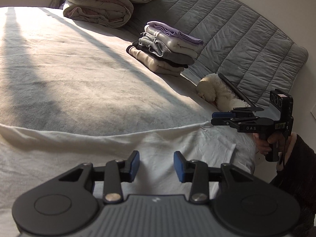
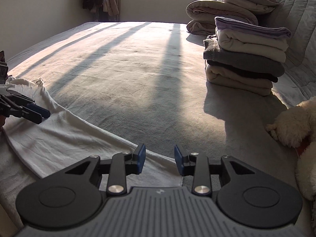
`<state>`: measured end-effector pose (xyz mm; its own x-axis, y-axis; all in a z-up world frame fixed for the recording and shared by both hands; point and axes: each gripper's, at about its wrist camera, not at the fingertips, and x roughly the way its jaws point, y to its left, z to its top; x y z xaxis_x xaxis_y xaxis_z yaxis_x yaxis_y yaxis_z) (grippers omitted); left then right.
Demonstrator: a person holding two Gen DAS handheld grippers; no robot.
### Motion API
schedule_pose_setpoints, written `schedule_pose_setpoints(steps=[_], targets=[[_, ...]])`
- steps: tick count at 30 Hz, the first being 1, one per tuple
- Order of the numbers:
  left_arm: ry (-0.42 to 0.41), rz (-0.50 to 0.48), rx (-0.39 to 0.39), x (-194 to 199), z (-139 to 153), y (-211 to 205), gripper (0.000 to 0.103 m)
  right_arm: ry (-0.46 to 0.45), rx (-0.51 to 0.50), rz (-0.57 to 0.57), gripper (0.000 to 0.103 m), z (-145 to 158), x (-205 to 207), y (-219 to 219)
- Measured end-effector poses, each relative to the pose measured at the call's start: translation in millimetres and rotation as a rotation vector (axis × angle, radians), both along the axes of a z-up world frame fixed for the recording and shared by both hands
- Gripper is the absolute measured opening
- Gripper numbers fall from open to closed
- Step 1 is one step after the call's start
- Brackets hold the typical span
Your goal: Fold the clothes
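Note:
A white garment (image 1: 173, 146) lies flat along the near edge of the bed; it also shows in the right wrist view (image 2: 65, 136). My left gripper (image 1: 156, 165) is open and empty, just above the garment's middle; from the right wrist view it shows at the left edge (image 2: 42, 116), over the garment's far end. My right gripper (image 2: 159, 161) is open and empty over the garment's near corner; in the left wrist view it hovers at the right (image 1: 215, 118), by the garment's right end.
A stack of folded clothes (image 1: 165, 47) (image 2: 244, 59) stands on the bed near the grey quilted headboard (image 1: 237, 35). Folded duvets (image 1: 98, 6) lie behind it. A cream plush toy (image 1: 217, 92) (image 2: 296, 128) lies close to my right gripper. The bed cover (image 1: 79, 69) stretches ahead.

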<state>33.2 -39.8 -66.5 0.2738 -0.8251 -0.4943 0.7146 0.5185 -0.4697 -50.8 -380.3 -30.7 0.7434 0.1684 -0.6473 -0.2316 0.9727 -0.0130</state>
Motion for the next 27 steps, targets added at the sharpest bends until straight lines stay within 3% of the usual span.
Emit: schedule_pose_setpoints(steps=[5, 10, 14, 20, 27], targets=[[-0.060, -0.048, 0.003, -14, 5, -16, 0.037, 0.002, 0.090, 0.053, 0.037, 2, -6, 17], [-0.109, -0.091, 0.040, -26, 3, -33, 0.037, 0.002, 0.148, 0.200, 0.036, -5, 2, 74], [-0.172, -0.122, 0.087, -41, 2, -40, 0.037, 0.039, 0.046, 0.270, 0.034, -22, 2, 98], [-0.234, -0.154, 0.134, -60, 4, -34, 0.037, -0.008, -0.039, 0.299, 0.033, -28, -30, 73], [-0.271, -0.189, 0.167, -86, 4, -28, 0.039, 0.072, -0.046, 0.251, 0.035, -20, -51, 35]])
